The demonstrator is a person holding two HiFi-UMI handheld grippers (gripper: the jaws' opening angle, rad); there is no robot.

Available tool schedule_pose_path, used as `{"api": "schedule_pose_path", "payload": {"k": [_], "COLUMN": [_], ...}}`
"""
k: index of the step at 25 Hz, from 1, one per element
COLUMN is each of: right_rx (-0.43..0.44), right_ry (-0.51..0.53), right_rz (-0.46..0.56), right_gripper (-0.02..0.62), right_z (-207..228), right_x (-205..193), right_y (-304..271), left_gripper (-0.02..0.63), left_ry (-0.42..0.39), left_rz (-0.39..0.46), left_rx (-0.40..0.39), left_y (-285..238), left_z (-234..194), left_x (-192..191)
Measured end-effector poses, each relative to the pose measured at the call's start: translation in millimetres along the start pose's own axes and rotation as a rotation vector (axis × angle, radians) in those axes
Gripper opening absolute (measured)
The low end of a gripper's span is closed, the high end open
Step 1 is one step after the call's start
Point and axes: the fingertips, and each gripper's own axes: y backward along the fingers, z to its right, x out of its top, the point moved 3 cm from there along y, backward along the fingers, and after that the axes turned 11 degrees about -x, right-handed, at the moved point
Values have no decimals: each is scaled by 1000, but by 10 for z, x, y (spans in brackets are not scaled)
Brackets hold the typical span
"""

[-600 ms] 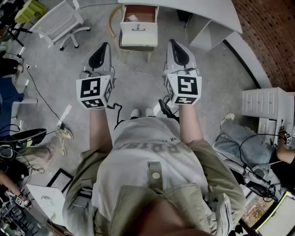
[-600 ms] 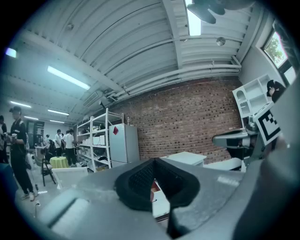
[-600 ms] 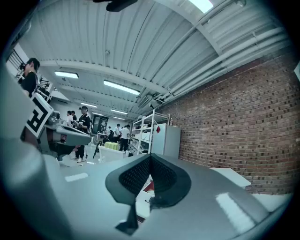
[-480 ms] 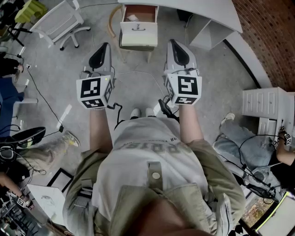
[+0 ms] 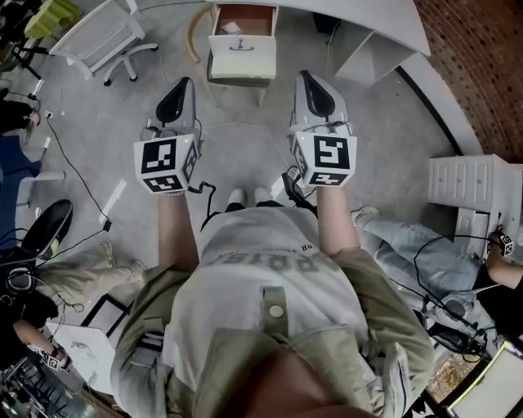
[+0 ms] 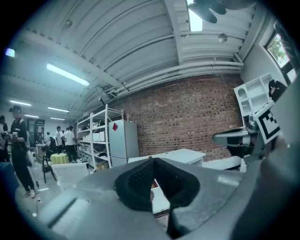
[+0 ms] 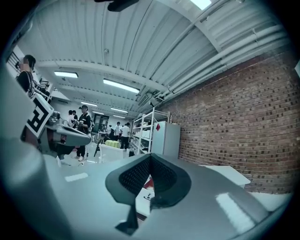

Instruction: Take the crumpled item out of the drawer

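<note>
The left gripper (image 5: 183,82) had its two grey jaws pressed together with nothing between them, the black ribbed pads meeting along one seam in the left gripper view. The right gripper (image 5: 305,76) was closed and empty in the same way. Both were held side by side and well apart above the grey concrete floor (image 5: 245,155), pointing away from the person, each with its black-and-white marker cube (image 5: 166,163) at the near end over the person's forearm. Beyond them and between their lines stood a small cream cabinet (image 5: 242,65), well short of either tip, with its top drawer (image 5: 260,20) pulled open to show a reddish-brown wooden inside and a dark handle on the cream front. The crumpled white item (image 5: 232,27) lay in the left part of that drawer, just behind the front panel, a small pale wad with an uneven outline; its material was too small to make out. A white curved desk (image 5: 343,16) ran along the far side above the cabinet. A white office chair (image 5: 105,37) stood at the far left, thin black cables (image 5: 78,175) trailed over the floor at the left, and a white drawer unit (image 5: 470,184) stood at the right below a red brick wall (image 5: 478,57).
</note>
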Motion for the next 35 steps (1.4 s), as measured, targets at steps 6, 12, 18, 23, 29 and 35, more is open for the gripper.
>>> {"api": "schedule_pose_path", "payload": {"k": [6,12,18,23,29,35], "right_rx": [38,94,119,122,125,89], "right_ry": [-31,-194,-233,-217,-198,-182], "right_rz": [-12,11,18,-9,-49,-44], "right_gripper": [2,56,315,318,318,318], "right_z": [139,358,409,256,-60,-314], "right_x": [-108,-146,-262,-396,-526,-409], "right_y": [-86,-298,-468,-765,-1335,-1894], "left_gripper": [8,34,304,316,348,348], "left_ry": [2,-9,29,45,72,62], "left_rz": [-21,-16,-27,-46,-49,-23], "left_rx": [24,98,132,125,81,41], "left_y": [-108,-204,-253,-407,-750,-1072], "left_z": [84,-8,-132,-427,-1017,-1647], "left_x": [-83,-69,-245,-427,-518,-392]}}
